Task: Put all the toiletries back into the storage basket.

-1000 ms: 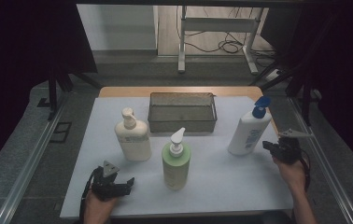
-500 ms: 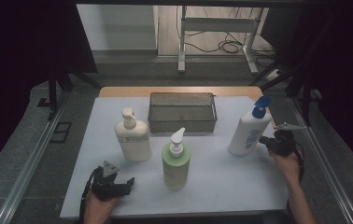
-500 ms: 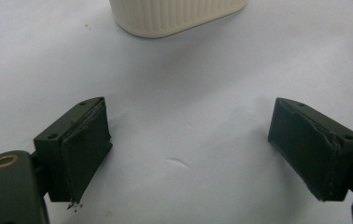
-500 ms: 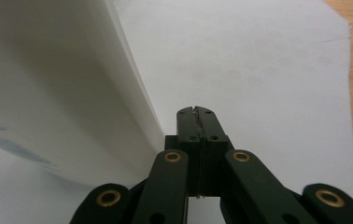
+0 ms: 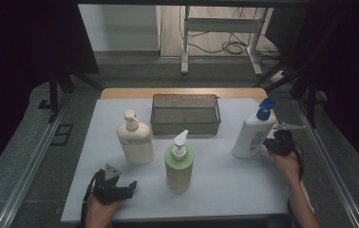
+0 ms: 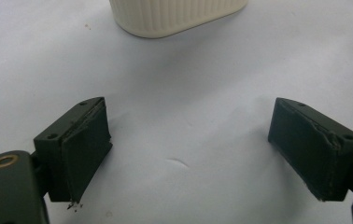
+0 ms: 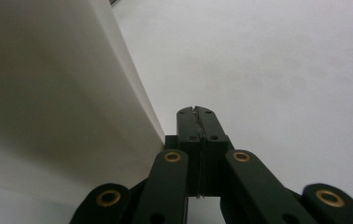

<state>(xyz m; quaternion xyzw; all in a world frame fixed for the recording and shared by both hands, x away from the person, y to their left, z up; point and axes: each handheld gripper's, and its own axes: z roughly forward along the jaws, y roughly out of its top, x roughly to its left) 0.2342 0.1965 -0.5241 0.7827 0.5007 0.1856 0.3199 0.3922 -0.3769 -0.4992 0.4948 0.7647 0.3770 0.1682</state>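
Pressing together, hand-held gripper (image 7: 197,112) pads

surface: wooden table (image 5: 120,93), mostly under a white mat (image 5: 234,185); wood shows along far edge
mat: flat, pale, w/ faint dent in left gripper view
basket (image 5: 185,114): wire mesh, far centre on mat, upright
cream bottle (image 5: 134,138): pump type, left of centre, upright; base also seen in left gripper view (image 6: 177,16)
green bottle (image 5: 179,162): pump, centre, nearest front edge, upright
white bottle (image 5: 253,130): blue cap, right side, leans slightly
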